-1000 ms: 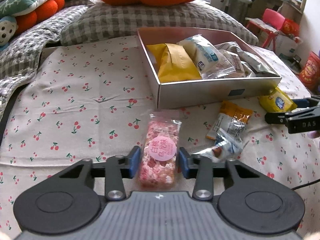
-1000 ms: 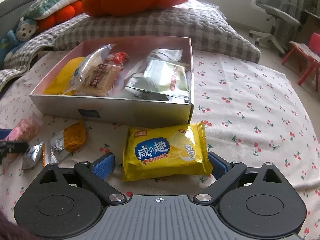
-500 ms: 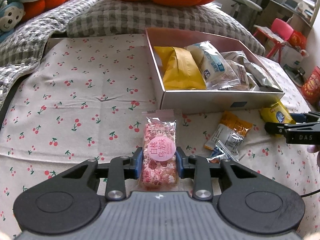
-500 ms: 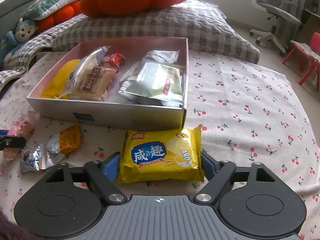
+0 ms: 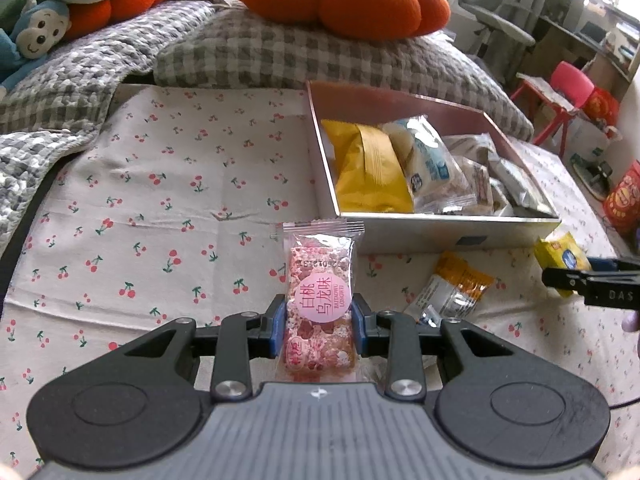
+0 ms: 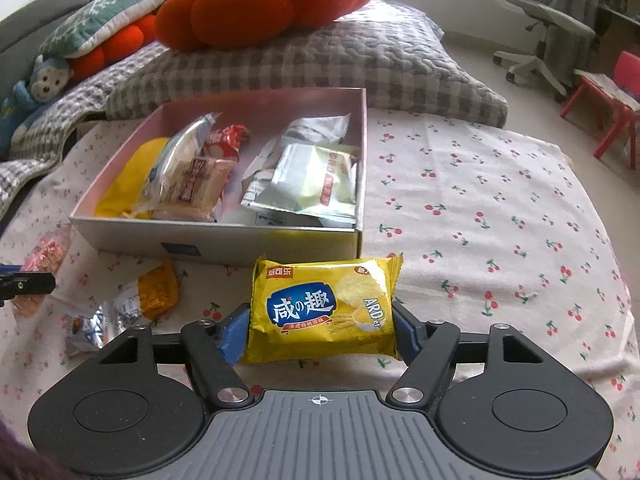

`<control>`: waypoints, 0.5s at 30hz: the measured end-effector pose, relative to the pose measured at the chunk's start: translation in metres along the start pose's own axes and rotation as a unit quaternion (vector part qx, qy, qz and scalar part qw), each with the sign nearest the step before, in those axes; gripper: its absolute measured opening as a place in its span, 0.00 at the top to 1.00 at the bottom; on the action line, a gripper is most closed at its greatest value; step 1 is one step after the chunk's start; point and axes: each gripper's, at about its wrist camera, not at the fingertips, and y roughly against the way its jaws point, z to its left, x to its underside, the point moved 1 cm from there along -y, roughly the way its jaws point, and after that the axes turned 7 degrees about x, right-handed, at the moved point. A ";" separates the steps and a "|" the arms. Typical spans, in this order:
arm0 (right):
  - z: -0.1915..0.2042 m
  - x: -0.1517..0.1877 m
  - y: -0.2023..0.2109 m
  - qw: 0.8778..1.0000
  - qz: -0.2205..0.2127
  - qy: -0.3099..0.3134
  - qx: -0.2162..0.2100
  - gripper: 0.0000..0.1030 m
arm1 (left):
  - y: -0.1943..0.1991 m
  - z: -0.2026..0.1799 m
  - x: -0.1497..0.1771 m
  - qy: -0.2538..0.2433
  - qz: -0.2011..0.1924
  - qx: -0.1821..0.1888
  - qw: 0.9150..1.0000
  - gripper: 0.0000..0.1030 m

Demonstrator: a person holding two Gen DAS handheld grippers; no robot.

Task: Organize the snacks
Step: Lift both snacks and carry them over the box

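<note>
Left wrist view: my left gripper [image 5: 319, 330], angled down at the bed, clamps the pink snack bar [image 5: 319, 304] just short of the box [image 5: 440, 229]; its slick wrapper could slide out on lifting. Right wrist view: my right gripper [image 6: 320, 330], tilted down likewise, is closing on the yellow cracker pack [image 6: 325, 309], pads touching its sides; overtightening may crush it.

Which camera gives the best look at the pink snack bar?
The left wrist view: the pink snack bar fills the centre between the left gripper's pads, label readable. The right wrist view shows only a blurry pink edge of it at far left, beside the box.
</note>
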 end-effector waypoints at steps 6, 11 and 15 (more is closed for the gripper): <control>-0.010 -0.005 0.016 0.999 0.008 -0.034 -0.006 0.31 | 0.009 -0.007 -0.009 0.019 -0.013 0.014 1.000 0.71; -0.013 -0.012 0.027 0.999 -0.006 -0.050 -0.017 0.31 | 0.012 -0.016 -0.019 0.031 -0.027 0.023 0.999 0.71; -0.009 -0.019 0.032 0.998 -0.020 -0.055 -0.026 0.31 | 0.011 -0.024 -0.028 0.048 -0.041 0.034 0.997 0.71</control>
